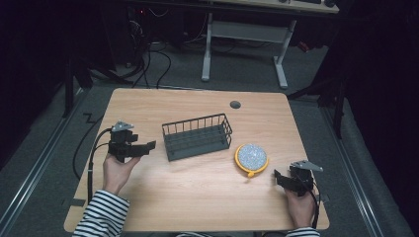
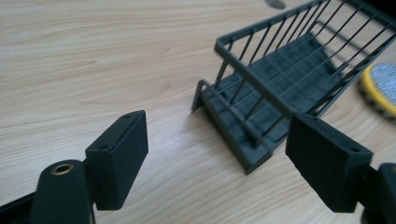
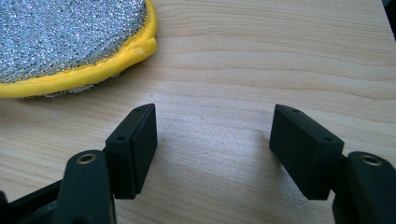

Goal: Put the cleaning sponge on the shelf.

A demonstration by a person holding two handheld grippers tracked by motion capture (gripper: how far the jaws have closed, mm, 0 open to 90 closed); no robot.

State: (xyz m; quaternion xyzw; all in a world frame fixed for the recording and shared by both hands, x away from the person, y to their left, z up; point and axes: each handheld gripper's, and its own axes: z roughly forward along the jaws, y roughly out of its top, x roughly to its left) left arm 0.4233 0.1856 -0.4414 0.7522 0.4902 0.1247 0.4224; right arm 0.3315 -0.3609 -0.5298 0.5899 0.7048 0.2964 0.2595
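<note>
A dark grey wire basket (image 1: 197, 136) stands in the middle of the wooden table, empty. Its near end (image 2: 261, 121) lies just ahead of my left gripper (image 2: 217, 154), which is open with nothing between its jaws. In the high view the left gripper (image 1: 148, 145) hovers just left of the basket, pointing at it. A round scouring pad (image 1: 252, 157) with a silvery face and yellow rim lies right of the basket. My right gripper (image 3: 212, 140) is open over bare wood, with the scouring pad (image 3: 65, 42) ahead to its left. The right gripper (image 1: 276, 175) sits near the table's front right.
The table (image 1: 207, 197) has a round grey cable port (image 1: 235, 104) near its far edge. Black cables trail from both grippers toward the person's striped sleeves. Beyond the table stand a white desk frame (image 1: 247, 44) and floor cables.
</note>
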